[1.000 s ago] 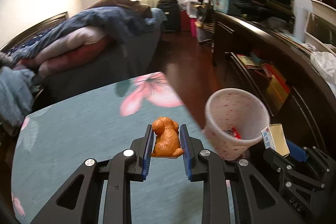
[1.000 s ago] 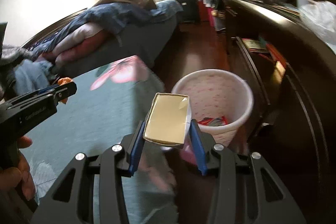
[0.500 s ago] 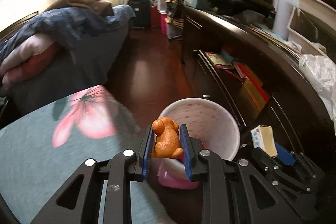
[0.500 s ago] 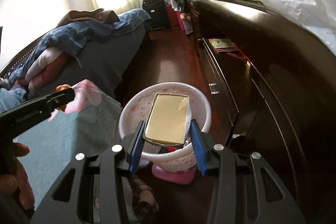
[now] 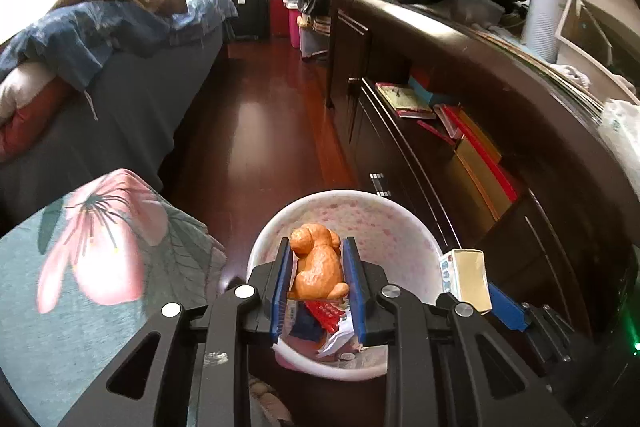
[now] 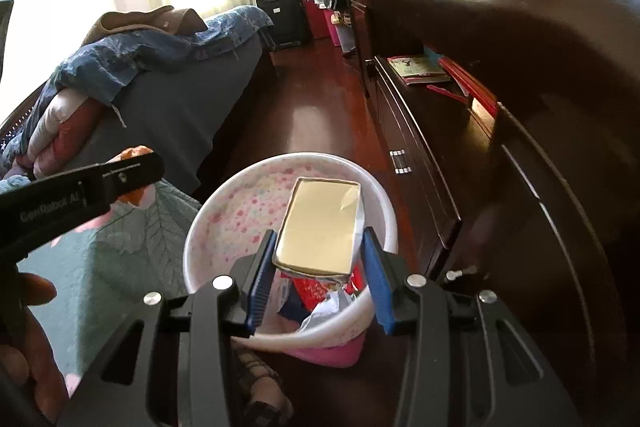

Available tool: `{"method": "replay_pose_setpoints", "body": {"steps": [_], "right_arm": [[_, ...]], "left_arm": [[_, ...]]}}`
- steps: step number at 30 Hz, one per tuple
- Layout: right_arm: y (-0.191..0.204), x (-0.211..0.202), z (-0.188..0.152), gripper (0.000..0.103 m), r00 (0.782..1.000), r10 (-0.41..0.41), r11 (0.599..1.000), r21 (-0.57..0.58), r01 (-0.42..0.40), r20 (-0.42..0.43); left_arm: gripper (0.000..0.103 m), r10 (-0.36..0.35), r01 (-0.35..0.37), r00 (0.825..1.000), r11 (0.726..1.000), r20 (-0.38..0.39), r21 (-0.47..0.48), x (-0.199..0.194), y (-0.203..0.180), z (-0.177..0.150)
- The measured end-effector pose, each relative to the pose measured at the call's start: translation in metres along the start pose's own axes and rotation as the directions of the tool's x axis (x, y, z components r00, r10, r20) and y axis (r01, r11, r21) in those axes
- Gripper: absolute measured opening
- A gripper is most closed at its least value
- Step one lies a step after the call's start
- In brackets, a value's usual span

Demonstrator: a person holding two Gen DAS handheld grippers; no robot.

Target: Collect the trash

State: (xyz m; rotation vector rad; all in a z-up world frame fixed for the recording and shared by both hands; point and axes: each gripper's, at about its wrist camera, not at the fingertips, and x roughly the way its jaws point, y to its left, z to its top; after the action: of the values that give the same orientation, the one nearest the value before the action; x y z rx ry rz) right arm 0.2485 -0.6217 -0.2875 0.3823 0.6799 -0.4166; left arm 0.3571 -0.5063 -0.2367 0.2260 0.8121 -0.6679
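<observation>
My left gripper (image 5: 316, 259) is shut on a small orange dog figurine (image 5: 318, 269) and holds it above the white, pink-speckled trash bin (image 5: 404, 223). My right gripper (image 6: 318, 251) is shut on a small drink carton (image 6: 320, 229) with a pale yellow face, also above the bin (image 6: 224, 211). The carton shows at the bin's right rim in the left wrist view (image 5: 468, 277). Red and white wrappers (image 5: 332, 323) lie at the bin's bottom. The left gripper's side (image 6: 80, 187) shows at the left of the right wrist view.
The bin stands on a dark wood floor (image 5: 248, 131) between a teal flowered cloth surface (image 5: 80, 267) on the left and a long dark cabinet (image 5: 460, 131) with books on the right. A bed with piled bedding (image 5: 100, 39) lies behind on the left.
Both grippers have moved right, off the teal surface, to above the bin, each still holding its object. The bin's inside has come into view.
</observation>
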Motion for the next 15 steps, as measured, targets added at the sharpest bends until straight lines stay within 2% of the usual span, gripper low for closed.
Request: {"method": "replay_pose_setpoints", "body": {"steps": [2,4,5,6,7,9,15], "right_arm": [[0.0,0.01,0.002,0.043,1.0,-0.003,1.0,-0.005,0.003,-0.013],[0.002,0.019,0.004,0.045,1.0,-0.005,1.0,-0.013,0.005,-0.011],[0.003,0.023,0.005,0.045,1.0,-0.009,1.0,-0.021,0.009,-0.006],[0.003,0.027,0.006,0.047,1.0,-0.015,1.0,-0.027,0.015,-0.005],[0.003,0.03,0.007,0.047,1.0,-0.021,0.999,-0.028,0.021,-0.007],[0.001,0.034,0.006,0.051,1.0,-0.029,0.999,-0.02,0.029,-0.012],[0.0,0.027,-0.003,0.063,0.999,-0.044,0.999,-0.019,0.044,-0.012]], "left_arm": [[0.032,-0.009,0.009,1.0,1.0,0.001,-0.012,0.006,0.002,0.003],[0.054,-0.018,0.019,1.0,1.0,0.011,-0.016,0.009,0.002,0.005],[0.06,-0.029,0.029,0.999,0.999,0.025,-0.019,0.009,0.003,0.007],[0.075,-0.028,0.028,0.999,0.999,0.035,-0.018,0.009,0.003,0.008],[0.081,-0.021,0.022,0.998,1.0,0.052,-0.019,0.007,0.003,0.01],[0.081,-0.012,0.014,0.997,1.0,0.076,-0.024,0.002,0.006,0.011],[0.087,0.022,-0.014,0.996,0.996,0.087,-0.088,-0.009,0.026,0.008]]}}
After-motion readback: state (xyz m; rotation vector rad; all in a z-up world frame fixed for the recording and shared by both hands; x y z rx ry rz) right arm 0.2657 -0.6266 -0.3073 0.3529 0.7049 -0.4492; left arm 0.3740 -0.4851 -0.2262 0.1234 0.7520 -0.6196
